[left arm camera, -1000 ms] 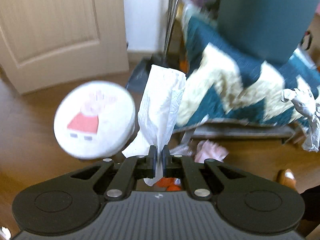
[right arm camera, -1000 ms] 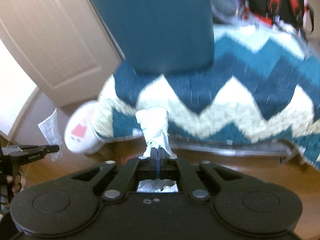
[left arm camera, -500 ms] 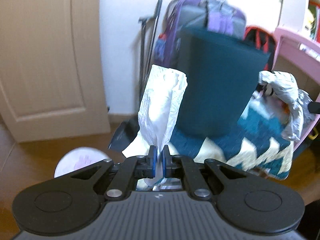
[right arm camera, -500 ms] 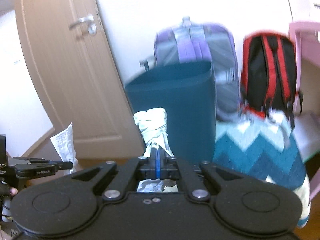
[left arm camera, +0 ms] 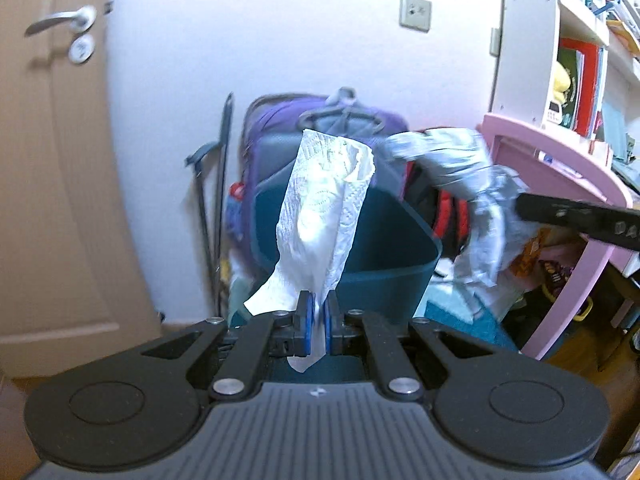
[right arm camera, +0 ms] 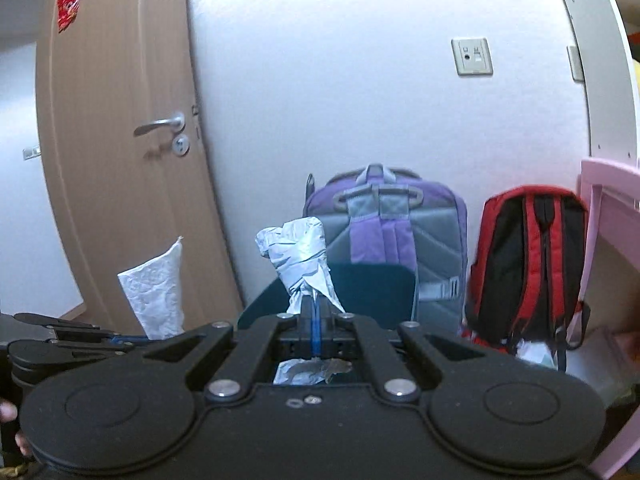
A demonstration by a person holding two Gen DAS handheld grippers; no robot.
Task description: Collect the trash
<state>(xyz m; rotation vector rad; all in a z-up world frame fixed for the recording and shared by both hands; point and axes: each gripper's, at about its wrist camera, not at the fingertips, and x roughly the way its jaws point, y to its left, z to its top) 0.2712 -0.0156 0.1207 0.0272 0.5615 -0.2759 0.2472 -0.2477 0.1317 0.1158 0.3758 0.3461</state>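
Both hands have risen toward the bin [left arm camera: 348, 240] — left jaws clamp tissue [left arm camera: 324, 216], right jaws foil [right arm camera: 300, 256]

The left gripper [left arm camera: 316, 320] has its jaws clamped on a white paper towel [left arm camera: 326, 216], which stands up from the blue pads and hangs a little below them. Beyond it is the open mouth of a dark teal bin [left arm camera: 400, 276], with a purple backpack [left arm camera: 276, 120] against the wall behind. At right, the right gripper [left arm camera: 580, 216] holds crumpled grey paper [left arm camera: 460, 164] near a pink desk [left arm camera: 560, 168]. A wooden door [left arm camera: 52, 200] fills the left.
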